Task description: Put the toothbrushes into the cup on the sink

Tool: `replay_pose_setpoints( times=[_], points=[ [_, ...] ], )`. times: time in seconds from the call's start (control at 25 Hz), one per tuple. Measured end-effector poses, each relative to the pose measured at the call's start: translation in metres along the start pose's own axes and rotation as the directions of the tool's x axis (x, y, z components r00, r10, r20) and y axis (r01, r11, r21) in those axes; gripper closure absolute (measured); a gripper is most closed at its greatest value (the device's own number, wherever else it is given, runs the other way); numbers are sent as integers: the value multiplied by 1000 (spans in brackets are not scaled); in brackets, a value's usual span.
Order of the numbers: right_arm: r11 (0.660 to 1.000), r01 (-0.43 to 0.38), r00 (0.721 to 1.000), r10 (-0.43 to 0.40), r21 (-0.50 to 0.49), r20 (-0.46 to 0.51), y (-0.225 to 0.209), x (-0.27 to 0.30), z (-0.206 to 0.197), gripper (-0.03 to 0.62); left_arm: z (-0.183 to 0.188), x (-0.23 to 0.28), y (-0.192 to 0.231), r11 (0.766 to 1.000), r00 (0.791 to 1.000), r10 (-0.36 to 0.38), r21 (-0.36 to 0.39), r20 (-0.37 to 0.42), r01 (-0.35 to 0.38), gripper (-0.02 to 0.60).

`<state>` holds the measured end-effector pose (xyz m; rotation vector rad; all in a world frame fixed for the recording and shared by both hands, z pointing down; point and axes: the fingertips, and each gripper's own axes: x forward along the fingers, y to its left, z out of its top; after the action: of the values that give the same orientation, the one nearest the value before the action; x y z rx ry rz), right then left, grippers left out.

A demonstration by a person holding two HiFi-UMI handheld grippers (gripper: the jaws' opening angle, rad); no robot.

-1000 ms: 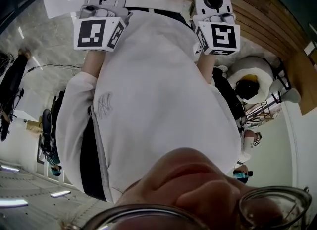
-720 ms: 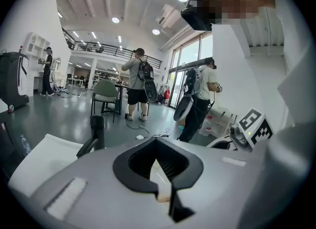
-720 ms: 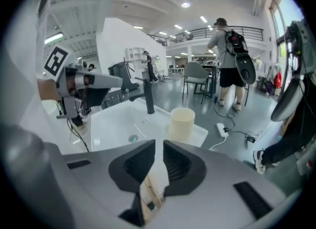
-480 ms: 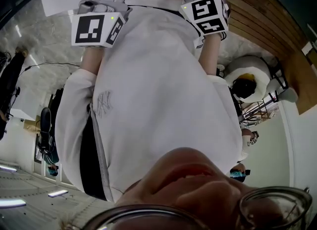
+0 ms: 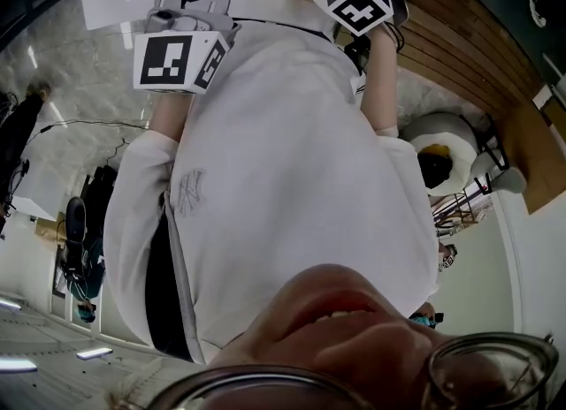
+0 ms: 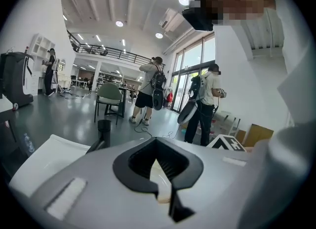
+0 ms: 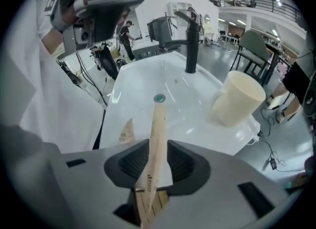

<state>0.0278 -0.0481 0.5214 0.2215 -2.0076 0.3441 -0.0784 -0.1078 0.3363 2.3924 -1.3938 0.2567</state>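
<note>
The right tongs (image 7: 157, 171) are opening. A toothbrush (image 7: 157, 129) in a flat tan pack stands edge-on between the pads, which sit clear of it on both sides. Its far end points towards the drain (image 7: 159, 98) of the white sink (image 7: 148, 77), in the middle of the right gripper view. The cream cup (image 7: 238, 103) sits on the sink's rim at the right of that frame, well apart from the toothbrush and near the black tap (image 7: 191, 45). A second tan pack (image 7: 126, 132) lies on the near rim, lower left of centre. The left tongs (image 6: 160, 171) are clenched almost together, with only a pale sliver between them that I can't name. Beyond them, people (image 6: 153, 92) stand about. In the head view the person's white shirt (image 5: 283, 178) fills the middle.
</note>
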Motion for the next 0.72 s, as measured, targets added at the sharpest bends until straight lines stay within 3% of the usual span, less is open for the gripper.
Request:
replay_pose_setpoints(
  times=[0.28, 0.4, 0.72],
  points=[
    [996, -78, 990, 83, 52, -111, -3, 18, -7, 479, 4, -6, 4, 1000, 1000, 11, -9, 13, -11, 580],
    [996, -77, 985, 82, 41, -154, -5, 23, -7, 479, 5, -11, 9, 1000, 1000, 23, -15, 18, -23, 580],
    [995, -62, 996, 67, 81, -65, -8, 16, 11, 560, 5, -18, 8, 1000, 999, 22, -17, 25, -21, 580]
  ],
)
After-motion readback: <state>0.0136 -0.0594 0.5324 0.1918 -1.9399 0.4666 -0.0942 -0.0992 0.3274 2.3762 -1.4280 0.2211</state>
